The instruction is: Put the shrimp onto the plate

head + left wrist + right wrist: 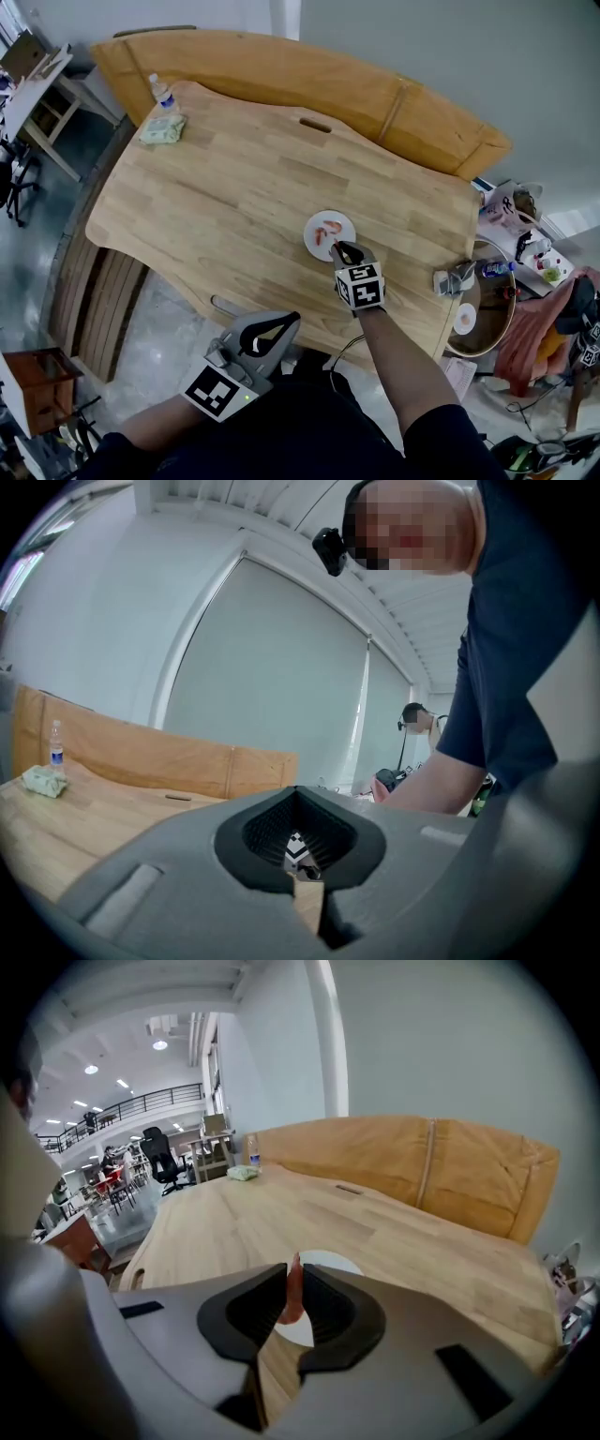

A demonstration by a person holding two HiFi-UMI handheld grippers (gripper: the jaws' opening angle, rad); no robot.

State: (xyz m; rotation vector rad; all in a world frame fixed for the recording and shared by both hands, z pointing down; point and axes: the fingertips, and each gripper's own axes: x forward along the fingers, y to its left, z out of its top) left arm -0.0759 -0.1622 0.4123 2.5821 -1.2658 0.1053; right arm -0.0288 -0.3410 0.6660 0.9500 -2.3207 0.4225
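Two handheld tools appear from above, over a pale wooden counter (234, 178). The right tool (346, 249) is closed on a shrimp (292, 1302), which it pinches upright between its dark ribbed pads. The tool is poised at the near rim of a small white plate (313, 246) that sits toward the counter's right half. No view shows whether the tool is touching the plate. At least one other orange-pink shrimp (328, 230) already lies on the plate. The left tool (289, 321) is held back near the person's body, off the counter's near edge. Its jaws are together with nothing between them.

The main risk looks to be position. The tool is at the plate's edge rather than over its middle, so a release here could drop the shrimp on the rim and let it roll onto the wood. The grip covers only a thin part of the body, so the shrimp could twist or slip out early. Pushing further in could also nudge the shrimp already on the plate, or shift the light plate itself.

The held shrimp is small, slim and slightly curved, and pale pink-orange. It tapers to a point above the pads, and its thicker end hangs below them against the white of the plate.
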